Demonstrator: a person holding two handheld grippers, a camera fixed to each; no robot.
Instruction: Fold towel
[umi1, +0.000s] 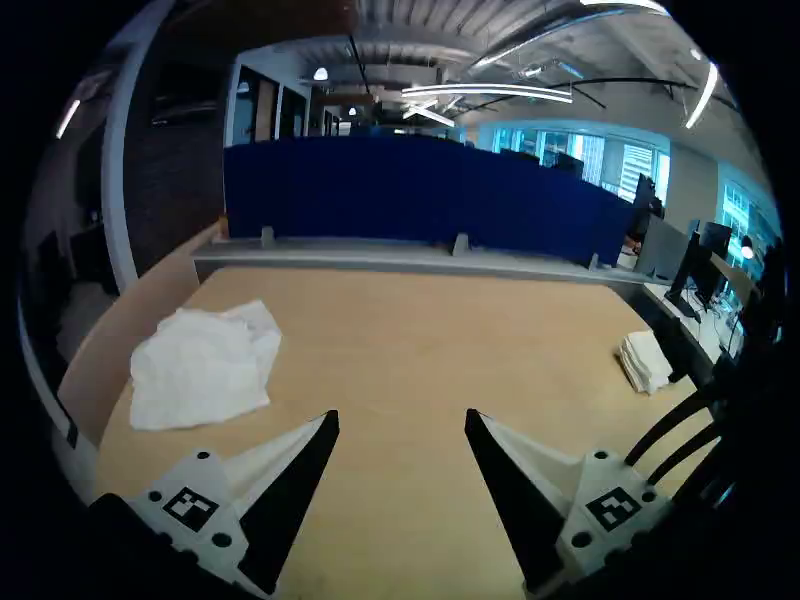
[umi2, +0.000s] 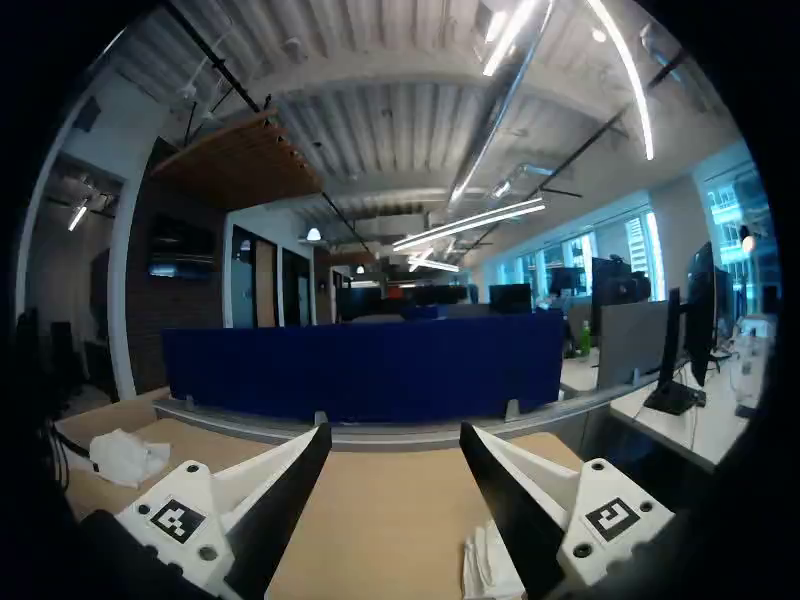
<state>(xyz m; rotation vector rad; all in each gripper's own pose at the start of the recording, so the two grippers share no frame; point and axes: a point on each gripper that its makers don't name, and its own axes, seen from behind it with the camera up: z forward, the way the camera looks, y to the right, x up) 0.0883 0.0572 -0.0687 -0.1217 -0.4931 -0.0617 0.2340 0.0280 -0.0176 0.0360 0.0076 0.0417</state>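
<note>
Lying crumpled at the left of the left gripper view, the white towel looks light and limp — best pinched at an edge or corner. The left gripper and right gripper both gape, holding nothing.

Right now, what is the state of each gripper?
Left gripper: open, holding nothing.
Right gripper: open, holding nothing.

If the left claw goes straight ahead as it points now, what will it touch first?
Most likely the bare tabletop, well before the blue partition. The left claw points between the crumpled towel and the folded stack, though depth is unclear.
</note>
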